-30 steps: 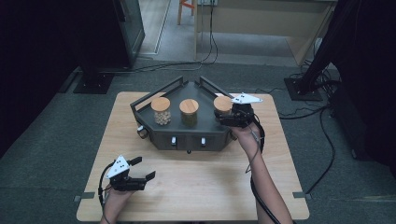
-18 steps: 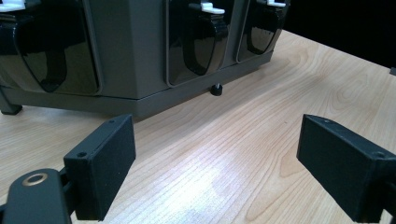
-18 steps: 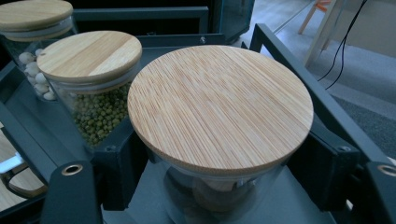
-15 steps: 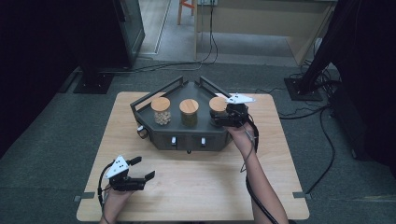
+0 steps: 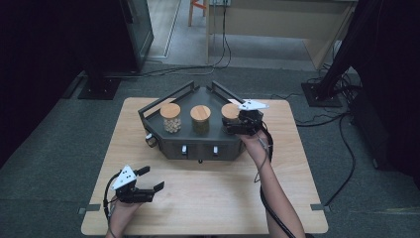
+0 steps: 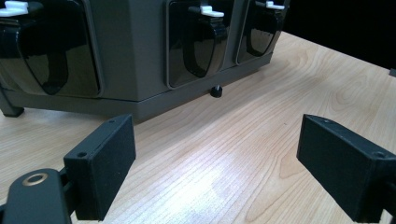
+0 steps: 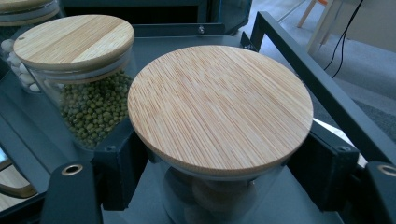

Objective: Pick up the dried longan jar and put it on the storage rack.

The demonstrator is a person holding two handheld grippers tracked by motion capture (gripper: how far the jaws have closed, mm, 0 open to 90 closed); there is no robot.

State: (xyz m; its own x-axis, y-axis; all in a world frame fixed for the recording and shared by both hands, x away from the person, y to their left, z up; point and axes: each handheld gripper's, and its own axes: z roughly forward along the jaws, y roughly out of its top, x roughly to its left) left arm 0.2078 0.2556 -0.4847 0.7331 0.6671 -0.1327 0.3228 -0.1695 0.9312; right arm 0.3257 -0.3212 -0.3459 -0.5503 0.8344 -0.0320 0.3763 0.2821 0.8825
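Looks like a lab / recording room, not a home. Wooden table (image 5: 208, 198) stands on grey carpet (image 5: 59, 163), w/ black curtains (image 5: 44, 59) hung at left & right. Black stand bases (image 5: 99, 89) sit on the floor, cables (image 5: 341, 124) trail across it. Tape marks (image 5: 85, 210) at table corners. Light wood desk (image 5: 277, 25) & a chair leg (image 5: 198, 7) at the back. On the table: dark display rack (image 5: 198, 144) w/ three lidded jars (image 5: 200, 119), staged like a test setup.
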